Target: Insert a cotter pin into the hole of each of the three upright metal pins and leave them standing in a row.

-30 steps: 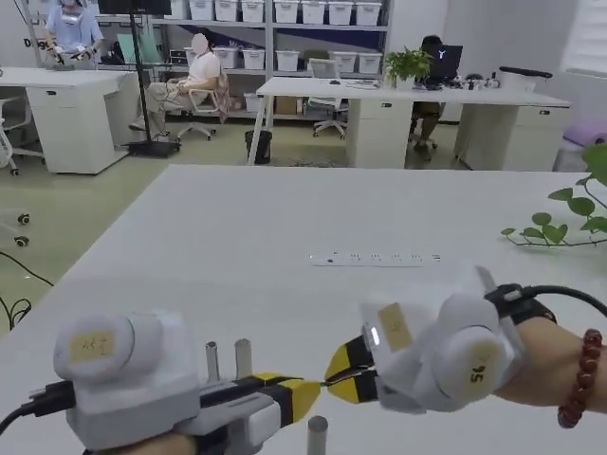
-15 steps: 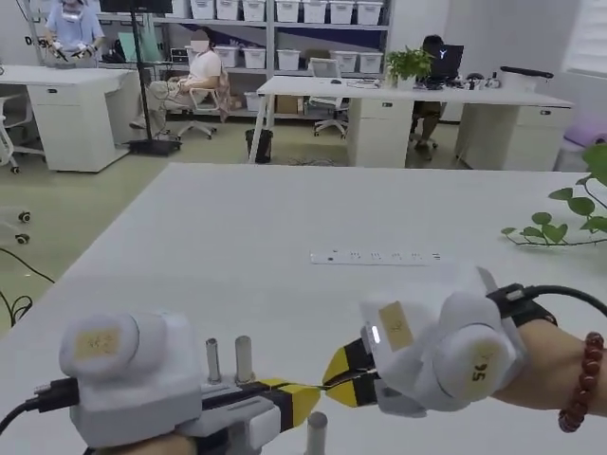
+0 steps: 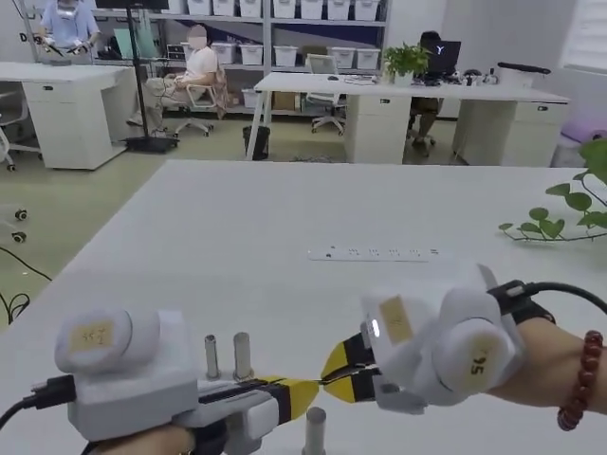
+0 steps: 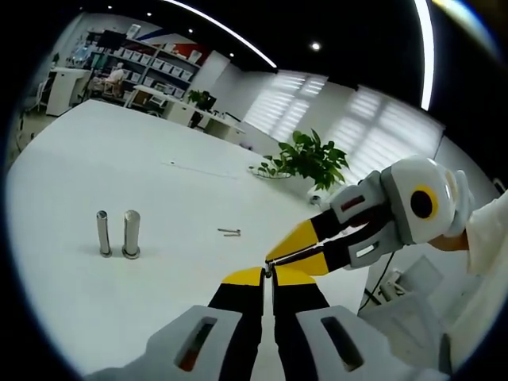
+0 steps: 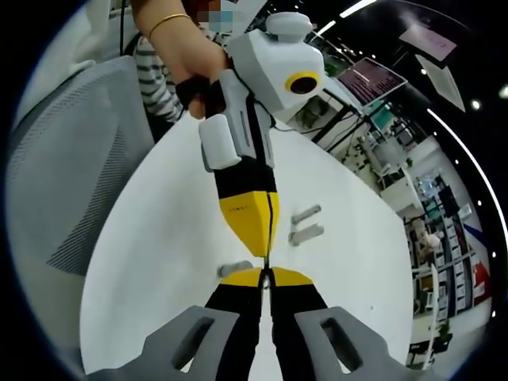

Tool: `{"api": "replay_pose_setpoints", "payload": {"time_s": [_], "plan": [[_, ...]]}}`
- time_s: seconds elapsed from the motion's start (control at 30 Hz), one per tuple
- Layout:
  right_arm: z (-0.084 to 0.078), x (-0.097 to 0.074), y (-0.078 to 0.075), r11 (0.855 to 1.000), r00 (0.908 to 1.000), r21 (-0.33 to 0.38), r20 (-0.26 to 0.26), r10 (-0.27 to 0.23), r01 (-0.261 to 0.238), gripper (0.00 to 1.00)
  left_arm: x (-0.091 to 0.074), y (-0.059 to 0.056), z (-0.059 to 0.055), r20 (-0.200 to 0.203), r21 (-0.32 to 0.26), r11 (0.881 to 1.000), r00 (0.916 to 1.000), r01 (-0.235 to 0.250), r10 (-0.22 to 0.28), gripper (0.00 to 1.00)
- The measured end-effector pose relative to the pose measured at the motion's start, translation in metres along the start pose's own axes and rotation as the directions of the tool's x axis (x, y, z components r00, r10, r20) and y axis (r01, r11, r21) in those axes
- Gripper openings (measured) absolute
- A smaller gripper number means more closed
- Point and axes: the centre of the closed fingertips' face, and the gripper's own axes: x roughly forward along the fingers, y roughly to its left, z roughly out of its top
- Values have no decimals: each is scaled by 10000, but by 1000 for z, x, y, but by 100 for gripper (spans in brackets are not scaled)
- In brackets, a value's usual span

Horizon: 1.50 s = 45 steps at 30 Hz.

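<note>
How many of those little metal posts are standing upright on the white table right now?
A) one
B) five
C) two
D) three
D: the head view shows a thin post and a thicker post side by side, plus a third post nearer the camera, all upright on the table.

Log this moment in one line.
left gripper: shut; right gripper: shut; cotter pin: pinched where fingers meet; two metal pins: upright together; third metal pin: upright apart; spare cotter pin: on table
</note>
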Motion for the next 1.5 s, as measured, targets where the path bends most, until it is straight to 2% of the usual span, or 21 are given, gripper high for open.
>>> {"api": "replay_pose_setpoints", "payload": {"time_s": [0.23,0.4,0.43,0.6,0.63,0.73,0.77,0.83,0.93,0.97,1.03,1.17,1.3,1.37,1.47,1.5], "plan": [[-3,0,-1,9986,9998,523,180,9,-19,6,-1,3,-1,-52,183,9998,9999,-118,119,0],[-5,-2,2,9855,9979,1666,608,235,-334,11,-5,7,-3,-130,621,9978,9996,-243,252,1],[-6,-3,2,9796,9970,1969,733,259,-400,11,-7,10,-4,-209,918,9952,9992,-334,354,1],[-5,-6,4,9390,9881,3306,1461,481,-946,13,-9,10,-8,-236,1451,9891,9993,-255,292,1],[-4,-6,4,9215,9838,3711,1711,534,-1146,14,-10,10,-10,-306,1705,9850,9990,-255,312,1],[-7,-7,4,8921,9784,4310,1999,521,-1356,17,-9,10,-13,-421,2272,9735,9985,-245,349,1],[-7,-7,5,8749,9745,4602,2181,533,-1508,17,-9,8,-14,-453,2449,9694,9985,-175,295,1],[-10,-8,5,8545,9704,4905,2340,596,-1708,18,-8,7,-15,-512,2724,9621,9984,-93,241,1],[-14,-9,7,8388,9670,5110,2461,665,-1877,18,-7,3,-18,-654,3100,9507,9978,81,129,1],[-15,-10,8,8255,9644,5273,2543,725,-2011,19,-7,3,-19,-678,3195,9475,9976,103,120,1],[-16,-11,10,8162,9606,5356,2660,805,-2167,19,-7,1,-21,-760,3500,9366,9970,151,124,1],[-16,-11,16,7950,9524,5513,2866,1043,-2529,19,-7,-2,-22,-938,4221,9061,9955,302,106,1],[-18,-10,22,7911,9498,5497,2881,1220,-2683,19,-5,-8,-23,-1055,4653,8831,9943,605,-125,1],[-18,-9,24,7888,9476,5483,2909,1318,-2780,19,-5,-10,-24,-1135,4793,8746,9933,725,-202,1],[-14,-11,30,7763,9339,5429,3187,1624,-3202,19,-4,-16,-25,-1212,4928,8645,9916,987,-441,1],[-14,-11,31,7756,9320,5405,3213,1680,-3261,19,-4,-19,-26,-1275,4947,8616,9902,1136,-573,1]]}}
